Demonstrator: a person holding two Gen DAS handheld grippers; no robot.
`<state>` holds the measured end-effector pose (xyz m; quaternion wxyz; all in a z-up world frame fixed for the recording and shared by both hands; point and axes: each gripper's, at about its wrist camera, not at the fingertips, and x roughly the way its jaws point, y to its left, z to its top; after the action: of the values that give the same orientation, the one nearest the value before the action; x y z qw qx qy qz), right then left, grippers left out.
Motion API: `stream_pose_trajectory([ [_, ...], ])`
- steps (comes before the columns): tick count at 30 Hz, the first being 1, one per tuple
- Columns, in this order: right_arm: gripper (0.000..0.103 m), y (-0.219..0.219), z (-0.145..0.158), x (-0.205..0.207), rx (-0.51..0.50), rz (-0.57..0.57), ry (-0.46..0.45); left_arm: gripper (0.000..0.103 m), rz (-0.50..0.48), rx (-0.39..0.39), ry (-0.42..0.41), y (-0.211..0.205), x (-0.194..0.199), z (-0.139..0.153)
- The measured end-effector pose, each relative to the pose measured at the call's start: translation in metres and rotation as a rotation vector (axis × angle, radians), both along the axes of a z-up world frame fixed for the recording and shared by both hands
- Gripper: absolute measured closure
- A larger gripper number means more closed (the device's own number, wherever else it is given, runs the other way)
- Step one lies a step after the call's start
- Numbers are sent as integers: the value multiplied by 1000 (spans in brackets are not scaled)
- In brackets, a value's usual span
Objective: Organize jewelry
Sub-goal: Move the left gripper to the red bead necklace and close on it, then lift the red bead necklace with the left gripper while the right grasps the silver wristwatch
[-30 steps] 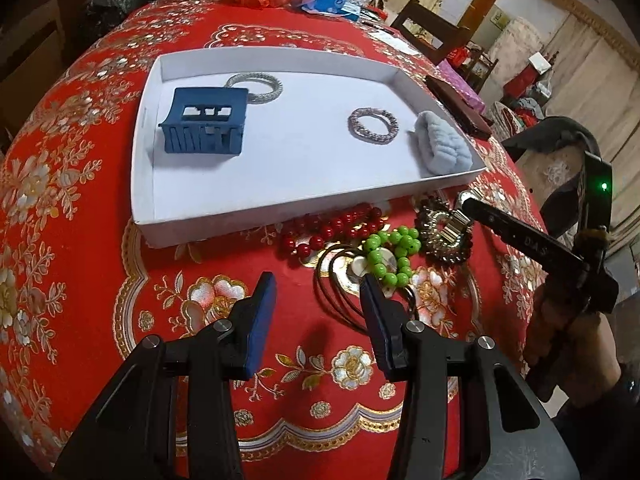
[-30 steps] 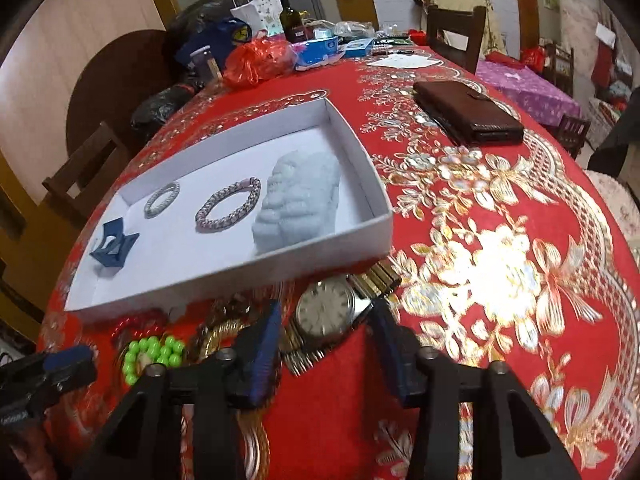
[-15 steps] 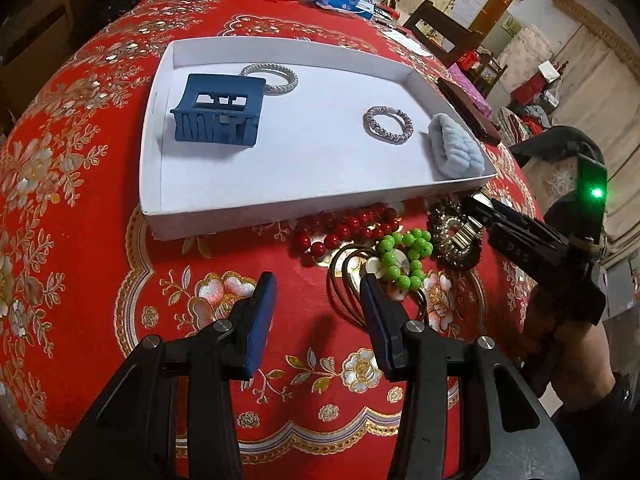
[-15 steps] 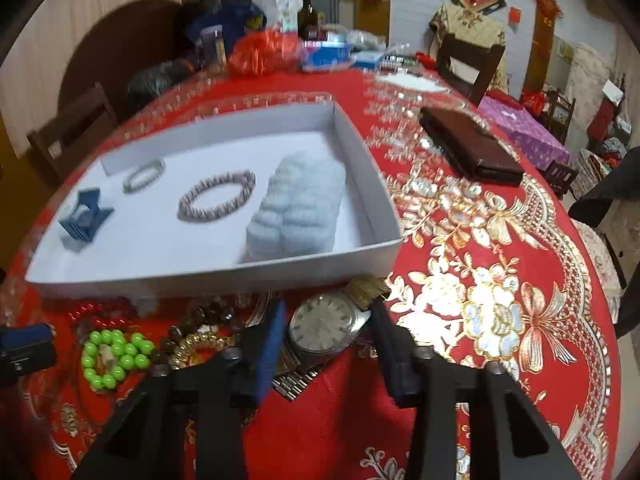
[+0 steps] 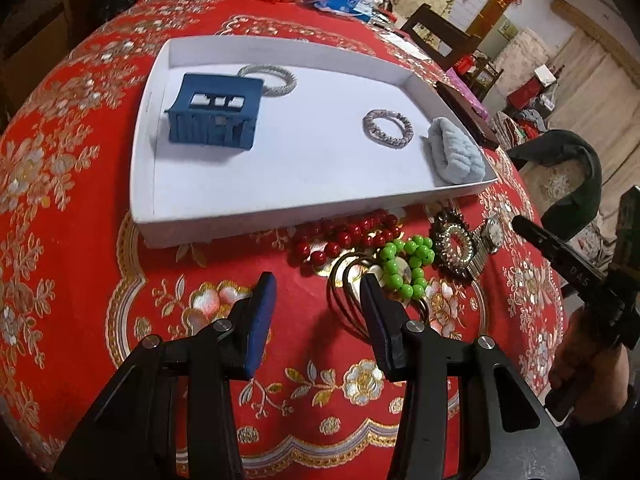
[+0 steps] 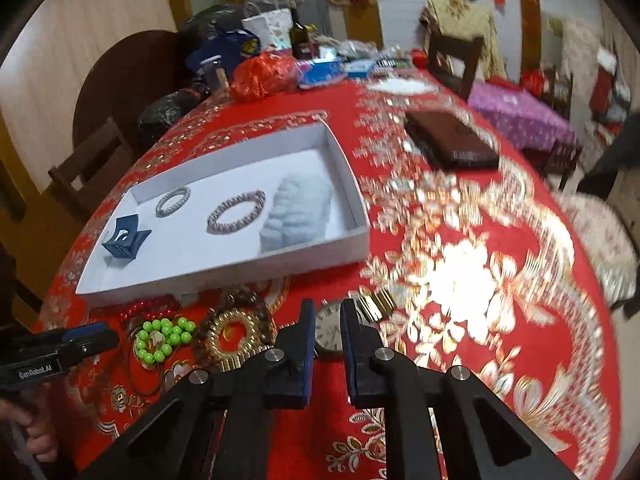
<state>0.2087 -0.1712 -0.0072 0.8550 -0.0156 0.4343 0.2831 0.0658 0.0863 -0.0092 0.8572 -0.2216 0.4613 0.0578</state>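
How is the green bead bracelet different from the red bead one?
The green bead bracelet is bright lime; the red bead bracelet is dark, shiny red. The green one curls into a small, tight ring; the red one stretches out longer beside the white tray. The green one lies on top of thin dark bangles; the red one does not. Both are round beads, still outside the tray.

Hair clip [image 5: 214,116], two bracelets in tray [image 5: 144,184]; beads [image 5: 404,264], watch [image 6: 329,330] before tray.
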Motion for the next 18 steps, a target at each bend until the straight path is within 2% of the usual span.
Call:
stream_pose_trajectory([
  [3, 89, -11, -7, 7, -7, -63, 35, 61, -32, 34, -42, -6, 6, 5],
  [5, 78, -18, -10, 10, -10, -97, 54, 61, -62, 70, -70, -11, 13, 8],
  [7, 75, -23, -10, 11, 0, -115, 57, 61, -90, 111, -94, -15, 23, 9],
  [11, 74, -27, -8, 9, -6, -120, 54, 61, -161, 160, -74, -25, 39, -1],
  [12, 74, -28, -8, 9, -6, -119, 55, 65, -168, 169, -75, -26, 40, -1],
  [13, 74, -27, -8, 9, -7, -118, 56, 73, -174, 170, -71, -26, 41, -1],
  [14, 73, -27, -9, 9, -9, -117, 57, 95, -179, 166, -50, -26, 42, -4],
  [15, 73, -27, -9, 9, -9, -116, 58, 95, -186, 161, -32, -26, 42, -7],
  [18, 73, -28, -8, 8, -2, -112, 59, 95, -184, 160, -44, -27, 36, -5],
])
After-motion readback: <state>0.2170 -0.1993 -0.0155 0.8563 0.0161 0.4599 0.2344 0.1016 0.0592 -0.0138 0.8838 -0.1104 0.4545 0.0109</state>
